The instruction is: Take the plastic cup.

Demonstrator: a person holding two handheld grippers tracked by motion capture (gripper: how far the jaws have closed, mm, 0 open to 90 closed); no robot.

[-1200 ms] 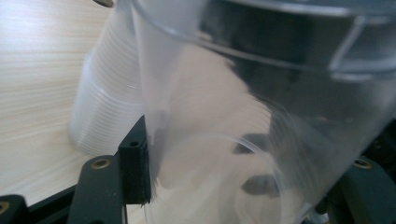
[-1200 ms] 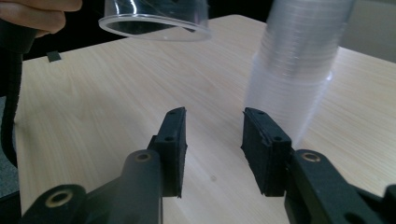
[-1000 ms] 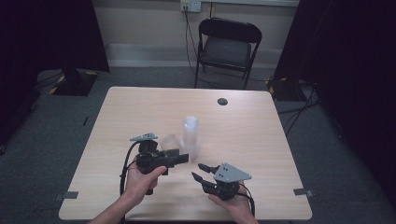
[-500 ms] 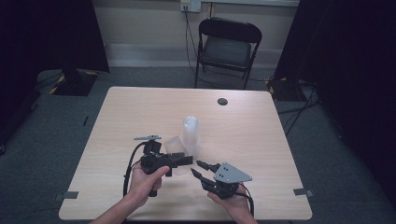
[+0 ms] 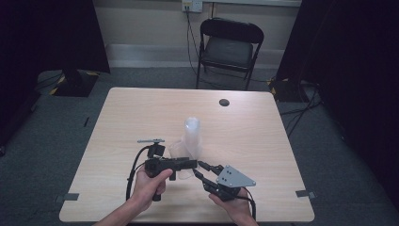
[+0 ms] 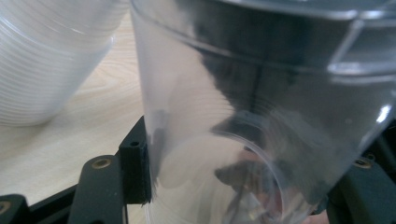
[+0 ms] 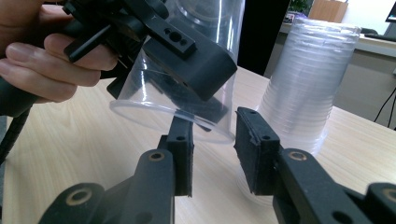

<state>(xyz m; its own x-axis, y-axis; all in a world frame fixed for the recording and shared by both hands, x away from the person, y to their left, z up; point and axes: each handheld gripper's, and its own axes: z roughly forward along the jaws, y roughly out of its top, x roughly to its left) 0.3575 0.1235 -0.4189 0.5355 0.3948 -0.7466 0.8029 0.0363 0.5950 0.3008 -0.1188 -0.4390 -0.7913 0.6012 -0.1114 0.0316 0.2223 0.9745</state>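
A clear plastic cup (image 5: pixel 180 151) is held tilted just above the table, with my left gripper (image 5: pixel 190 164) shut on its wall. In the left gripper view the cup (image 6: pixel 243 116) sits between the black pads (image 6: pixel 135 172). An upside-down stack of clear cups (image 5: pixel 192 133) stands on the table just behind it, also seen as the stack (image 7: pixel 303 79) in the right gripper view. My right gripper (image 5: pixel 198 168) is open, its tips close to the cup's rim (image 7: pixel 173 116). Its own jaws (image 7: pixel 215 156) stand apart with nothing between them, just under the rim.
The light wooden table (image 5: pixel 141 117) carries a small dark round disc (image 5: pixel 224 102) near its far edge. A black folding chair (image 5: pixel 230 47) stands behind the table. Tape marks (image 5: pixel 70 197) sit at the near corners.
My left gripper has rolled over so its grey plate shows edge-on, and has shifted slightly right with the cup. The right gripper has edged closer to the cup.
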